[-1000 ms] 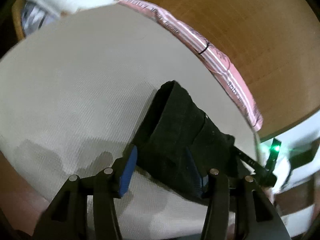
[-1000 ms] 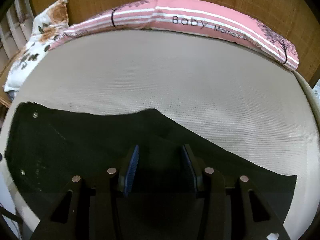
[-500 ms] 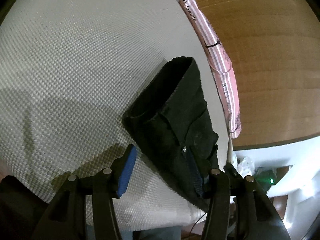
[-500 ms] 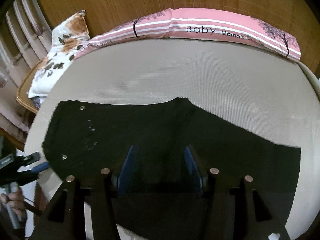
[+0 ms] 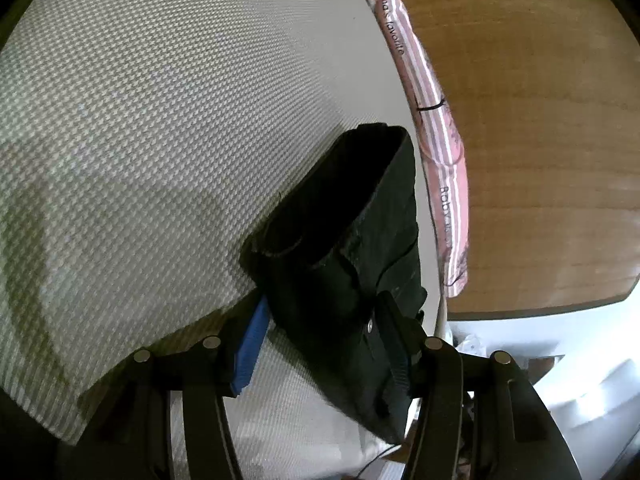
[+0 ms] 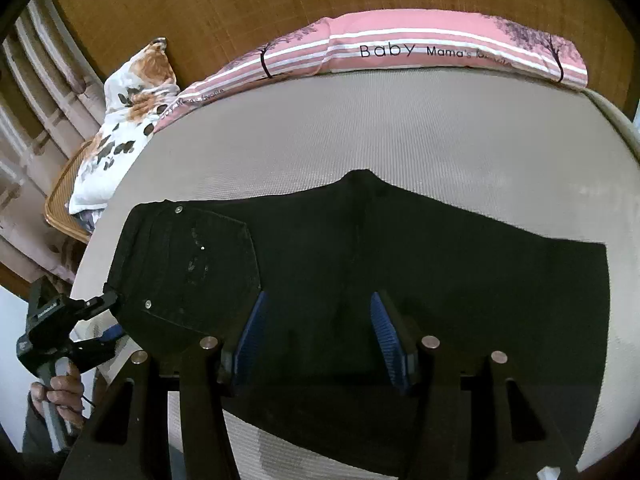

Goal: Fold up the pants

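Right claw (image 6: 318, 336) spread above black pants (image 6: 400, 248) on bed (image 6: 400, 128).

black pants (image 6: 360, 280) | folded lengthwise | flat on bed | waist left

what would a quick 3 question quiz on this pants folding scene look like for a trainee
1. True or false: the black pants lie spread on the woven grey bed surface, already folded into a small square.
2. Multiple choice: where is the left gripper? A) at the waistband end of the pants B) at the leg hem C) on the pink pillow
3. Fill in: the right gripper hangs over the pants with its jaws ____.

Key: 1 false, they lie at full length; 2 A, its jaws are open around the waistband; 3 open, with no cloth visibly held between them.
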{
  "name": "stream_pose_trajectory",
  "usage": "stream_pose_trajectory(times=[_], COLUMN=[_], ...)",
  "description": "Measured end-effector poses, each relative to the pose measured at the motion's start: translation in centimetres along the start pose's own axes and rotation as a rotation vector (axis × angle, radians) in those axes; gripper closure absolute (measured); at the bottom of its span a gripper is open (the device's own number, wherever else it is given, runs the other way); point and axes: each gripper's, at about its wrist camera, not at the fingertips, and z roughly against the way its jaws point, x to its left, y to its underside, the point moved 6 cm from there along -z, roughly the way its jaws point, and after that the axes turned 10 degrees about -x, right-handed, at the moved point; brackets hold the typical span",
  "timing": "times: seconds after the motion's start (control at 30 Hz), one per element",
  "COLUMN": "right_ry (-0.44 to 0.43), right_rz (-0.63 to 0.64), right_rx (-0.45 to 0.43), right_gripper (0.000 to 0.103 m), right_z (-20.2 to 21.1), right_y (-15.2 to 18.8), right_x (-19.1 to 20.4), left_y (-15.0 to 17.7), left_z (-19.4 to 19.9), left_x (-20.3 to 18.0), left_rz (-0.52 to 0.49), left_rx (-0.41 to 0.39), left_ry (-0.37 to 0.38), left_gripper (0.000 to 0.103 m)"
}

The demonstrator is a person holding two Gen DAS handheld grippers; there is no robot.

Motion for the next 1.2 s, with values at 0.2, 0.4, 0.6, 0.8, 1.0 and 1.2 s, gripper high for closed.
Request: stream_pose_trajectory(times=[0.2, 0.4, 0.6, 0.8, 1.0, 1.2], right_ry=[-0.010, -0.015, -0.006, 0.021, 0.031, 0.035], right_rz=[-0.022, -0.028, -0.024, -0.008, -0.008, -0.031], right_rx=[0.003, 0.008, 0.022, 0.029, 0.032, 0.017], right_gripper=[0.052, 0.052, 0.052, 0.052, 0.052, 0.052], right_z=[-0.4, -0.7, -1.5, -1.8, -1.6, -0.9], right_y=[0.2, 0.3, 0.5, 0.7, 0.9, 1.0], right_x=[0.2, 0.4, 0.4, 0.5, 0.0, -1.1], left_y=[-0.6, -0.5, -1.2, -0.9, -0.6, 0.1], left_z=[-0.7, -1.0, -2.0, -2.1, -1.3, -0.3], left_x=[-0.6, -0.6, -1.0, -1.0, -1.4, -5.5], left_rz=[-0.021, -0.078, -0.082, -0.100, -0.141, -0.260], left_rx=[-0.023, -0.055, -0.061, -0.082, -0.096, -0.127], left_ry=[0.024, 0.062, 0.031, 0.010, -0.031, -0.034], left_gripper=[0.048, 0.058, 0.058, 0.062, 0.074, 0.076])
